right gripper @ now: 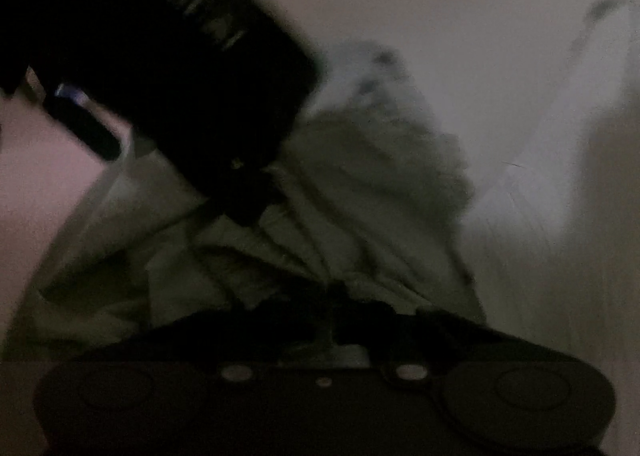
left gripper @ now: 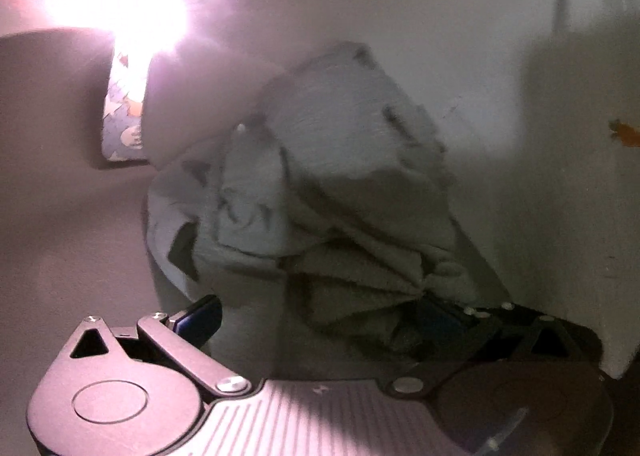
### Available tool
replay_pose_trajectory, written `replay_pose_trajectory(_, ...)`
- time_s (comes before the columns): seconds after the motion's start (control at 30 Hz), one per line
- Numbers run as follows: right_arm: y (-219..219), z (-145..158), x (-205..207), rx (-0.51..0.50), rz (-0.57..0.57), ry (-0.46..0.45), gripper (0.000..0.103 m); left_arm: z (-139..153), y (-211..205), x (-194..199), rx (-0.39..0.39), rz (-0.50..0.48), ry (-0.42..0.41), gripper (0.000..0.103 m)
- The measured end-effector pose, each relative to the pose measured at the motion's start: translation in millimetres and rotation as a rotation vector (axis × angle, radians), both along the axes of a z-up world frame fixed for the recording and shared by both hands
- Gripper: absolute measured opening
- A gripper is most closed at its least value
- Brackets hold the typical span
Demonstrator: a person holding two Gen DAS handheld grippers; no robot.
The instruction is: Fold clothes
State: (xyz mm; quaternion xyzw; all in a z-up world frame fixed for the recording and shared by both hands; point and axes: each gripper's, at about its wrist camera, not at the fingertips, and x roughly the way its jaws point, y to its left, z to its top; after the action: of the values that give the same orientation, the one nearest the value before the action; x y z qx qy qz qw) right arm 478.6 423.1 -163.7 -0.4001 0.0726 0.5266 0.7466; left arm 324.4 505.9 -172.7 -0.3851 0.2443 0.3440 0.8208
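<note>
I've got both tongs on the crumpled grey cloth, right gripper clamped on a fold, left gripper wide open, so next I spread it flat.

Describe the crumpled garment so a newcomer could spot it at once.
Start from the pale, whitish tabletop that fills most of the left wrist view. Near its middle lies the crumpled garment, a soft grey-green heap bunched into folds. It is the only cloth there, unlike the small patterned item off to the left under the glare, and one edge runs down toward the left gripper.
</note>
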Motion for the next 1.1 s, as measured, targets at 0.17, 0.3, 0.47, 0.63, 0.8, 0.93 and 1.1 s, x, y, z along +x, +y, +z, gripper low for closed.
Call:
replay_pose_trajectory(0.17,-86,60,-6,0.117,-0.168,-0.038,0.003,40,-36,-3,0.076,-0.065,-0.023,0.103)
replay_pose_trajectory(0.3,-199,116,-27,0.235,-0.360,-0.086,0.002,72,-80,-7,0.122,-0.137,-0.072,0.103)
replay_pose_trajectory(0.47,-386,169,-78,0.359,-0.701,-0.164,0.000,119,-181,-16,0.212,-0.267,-0.101,0.103)
replay_pose_trajectory(0.63,-578,152,-143,0.327,-1.104,-0.187,0.000,128,-310,-36,0.178,-0.427,-0.103,0.103)
replay_pose_trajectory(0.8,-679,110,-210,0.274,-1.229,-0.041,0.002,110,-419,-45,0.100,-0.580,0.006,0.103)
replay_pose_trajectory(0.93,-683,83,-245,0.322,-1.225,0.167,0.005,96,-471,-40,0.082,-0.678,0.105,0.103)
replay_pose_trajectory(1.1,-623,62,-245,0.310,-1.133,0.335,0.022,86,-470,-31,0.123,-0.709,0.152,0.103)
